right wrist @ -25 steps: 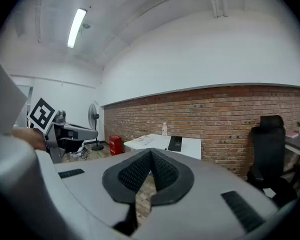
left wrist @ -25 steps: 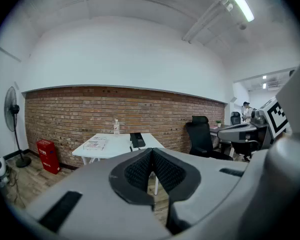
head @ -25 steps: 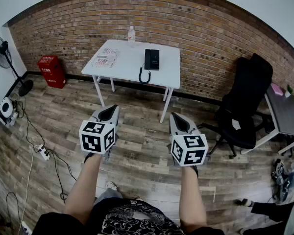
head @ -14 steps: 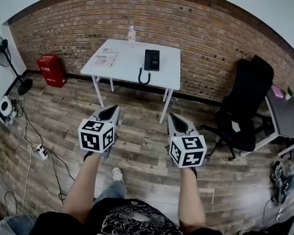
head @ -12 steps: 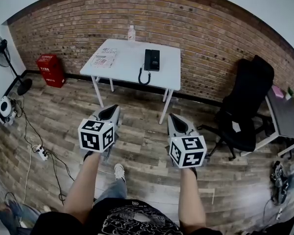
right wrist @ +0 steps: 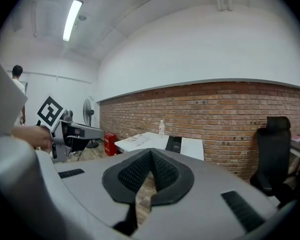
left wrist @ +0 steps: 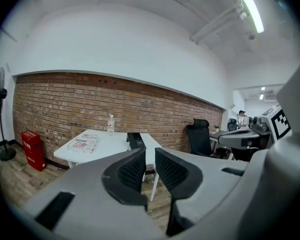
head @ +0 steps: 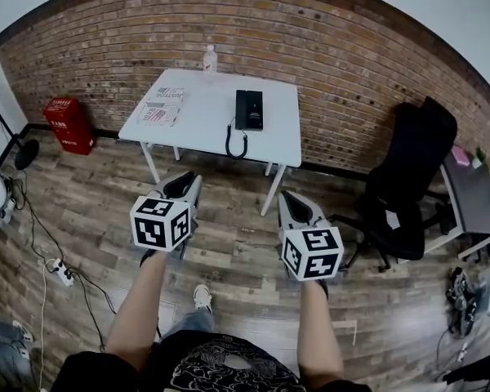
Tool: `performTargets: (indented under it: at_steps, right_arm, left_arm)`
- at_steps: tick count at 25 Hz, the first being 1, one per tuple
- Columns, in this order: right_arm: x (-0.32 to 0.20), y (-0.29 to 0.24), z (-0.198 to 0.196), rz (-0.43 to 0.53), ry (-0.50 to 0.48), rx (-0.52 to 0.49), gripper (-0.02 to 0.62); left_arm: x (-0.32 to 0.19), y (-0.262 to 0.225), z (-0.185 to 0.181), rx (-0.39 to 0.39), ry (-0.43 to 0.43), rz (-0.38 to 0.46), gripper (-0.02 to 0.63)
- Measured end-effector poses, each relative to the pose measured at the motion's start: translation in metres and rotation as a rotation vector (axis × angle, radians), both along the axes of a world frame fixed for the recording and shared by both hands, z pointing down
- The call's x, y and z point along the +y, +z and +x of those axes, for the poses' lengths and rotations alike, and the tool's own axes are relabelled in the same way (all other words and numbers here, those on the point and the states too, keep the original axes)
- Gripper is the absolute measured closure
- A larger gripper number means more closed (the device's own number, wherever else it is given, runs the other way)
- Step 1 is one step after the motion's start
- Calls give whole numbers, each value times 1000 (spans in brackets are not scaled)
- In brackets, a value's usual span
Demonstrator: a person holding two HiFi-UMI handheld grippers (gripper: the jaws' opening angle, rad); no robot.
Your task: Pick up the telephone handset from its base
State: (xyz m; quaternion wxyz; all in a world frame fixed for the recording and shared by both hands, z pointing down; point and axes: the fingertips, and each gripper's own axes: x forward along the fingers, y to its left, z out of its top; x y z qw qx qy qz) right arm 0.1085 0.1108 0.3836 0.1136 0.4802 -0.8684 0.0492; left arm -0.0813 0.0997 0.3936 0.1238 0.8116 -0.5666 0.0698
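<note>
Standing well short of the table [head: 200, 133], handset [head: 242, 107] still on its base [head: 256, 111]

From the head camera, a red box [head: 65, 125] sits against the brick wall at about 10 o'clock. The left gripper [head: 182, 184] is held out over the wooden floor. Its jaws have just been opening and stand a narrow slit apart, with nothing between them. Straight ahead at 12 o'clock is the white table, well apart from both tools. On it, from left to right, are a printed booklet [head: 162, 107], a clear bottle [head: 210, 58] at the far edge, and the black telephone. The handset appears to lie in place on the base, and its coiled cord [head: 237, 143] hangs over the near edge. The right gripper [head: 292, 198] is clenched tip to tip on nothing. A black office chair [head: 412, 178] stands at about 2 o'clock.

Judging from this, no part of the pick-up is done. Reaching the table, closing on the handset and lifting it clear all remain.
</note>
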Motion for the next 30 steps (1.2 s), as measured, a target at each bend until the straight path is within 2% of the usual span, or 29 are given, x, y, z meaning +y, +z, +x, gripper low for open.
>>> performTargets:
  at_steps: [13, 25, 30]
  right_arm:
    - [-119, -11, -60, -20, 62, 36, 597]
    - [-188, -11, -104, -25, 77, 67, 597]
    - [-210, -10, -107, -25, 86, 66, 597]
  left_arm:
    - [-135, 0, -56, 45, 75, -40, 485]
    - [-209, 12, -94, 60, 105, -60, 374]
    - [-231, 18, -94, 59, 126, -69, 359]
